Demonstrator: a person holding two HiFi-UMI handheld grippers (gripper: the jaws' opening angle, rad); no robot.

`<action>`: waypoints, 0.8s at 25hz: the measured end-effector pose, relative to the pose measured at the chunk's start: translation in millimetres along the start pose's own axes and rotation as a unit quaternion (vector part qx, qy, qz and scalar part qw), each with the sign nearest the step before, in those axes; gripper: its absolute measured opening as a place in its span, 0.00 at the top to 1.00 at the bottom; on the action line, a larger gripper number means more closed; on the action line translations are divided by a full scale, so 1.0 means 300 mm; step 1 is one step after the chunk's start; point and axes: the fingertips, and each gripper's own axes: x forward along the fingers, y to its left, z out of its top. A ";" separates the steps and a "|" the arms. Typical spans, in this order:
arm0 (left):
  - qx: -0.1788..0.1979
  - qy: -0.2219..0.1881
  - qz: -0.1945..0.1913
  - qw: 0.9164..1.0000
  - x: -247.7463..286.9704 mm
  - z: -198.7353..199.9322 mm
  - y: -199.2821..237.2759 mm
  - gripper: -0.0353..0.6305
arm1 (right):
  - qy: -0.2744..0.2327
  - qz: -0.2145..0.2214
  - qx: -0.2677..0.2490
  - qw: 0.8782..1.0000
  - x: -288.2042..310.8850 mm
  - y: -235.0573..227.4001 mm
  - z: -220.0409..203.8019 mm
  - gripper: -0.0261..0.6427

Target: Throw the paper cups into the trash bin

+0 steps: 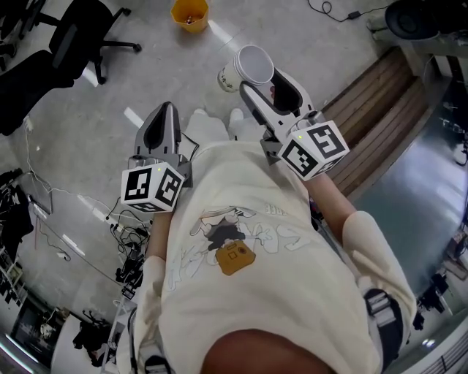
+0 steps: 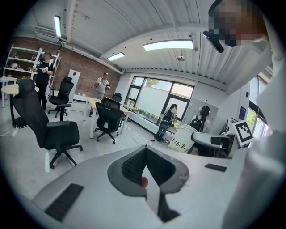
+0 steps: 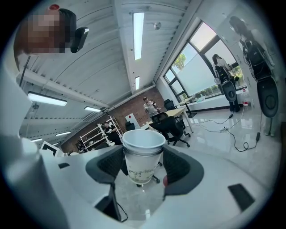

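Observation:
A stack of white paper cups (image 1: 248, 67) with printed writing is held up in my right gripper (image 1: 262, 82), which is shut on its sides. In the right gripper view the cups (image 3: 142, 156) stand upright between the two dark pads, rim up. An orange trash bin (image 1: 190, 13) stands on the floor ahead, beyond the cups. My left gripper (image 1: 167, 109) is at the left, lower than the right one, shut and empty. In the left gripper view its jaws (image 2: 145, 150) meet at the tip, and the cups (image 2: 182, 138) show at the right.
A black office chair (image 1: 73, 36) stands at the far left, near the bin. A wooden platform (image 1: 380, 109) runs along the right. Cables (image 1: 44, 197) lie on the floor at the left. More chairs (image 2: 49, 129), desks and several people are farther off in the room.

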 end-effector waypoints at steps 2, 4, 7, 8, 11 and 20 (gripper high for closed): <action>-0.002 0.002 0.002 1.000 0.014 -0.005 -0.006 0.94 | 0.002 -0.002 0.003 1.000 0.001 -0.028 0.003 0.53; -0.004 0.008 0.002 1.000 0.039 -0.012 -0.004 0.94 | 0.005 -0.004 0.004 1.000 0.011 -0.051 0.007 0.53; -0.005 0.012 -0.002 1.000 0.101 0.000 0.021 0.94 | 0.008 -0.005 0.001 1.000 0.064 -0.080 0.021 0.53; -0.006 0.012 -0.003 1.000 0.125 0.010 0.031 0.94 | 0.009 -0.005 0.001 1.000 0.087 -0.090 0.025 0.53; -0.008 0.010 -0.007 1.000 0.200 0.052 0.070 0.94 | 0.018 -0.004 0.000 1.000 0.172 -0.115 0.037 0.53; -0.016 0.025 -0.023 0.999 0.579 0.327 0.437 0.94 | 0.048 0.009 -0.011 0.999 0.718 -0.162 0.147 0.53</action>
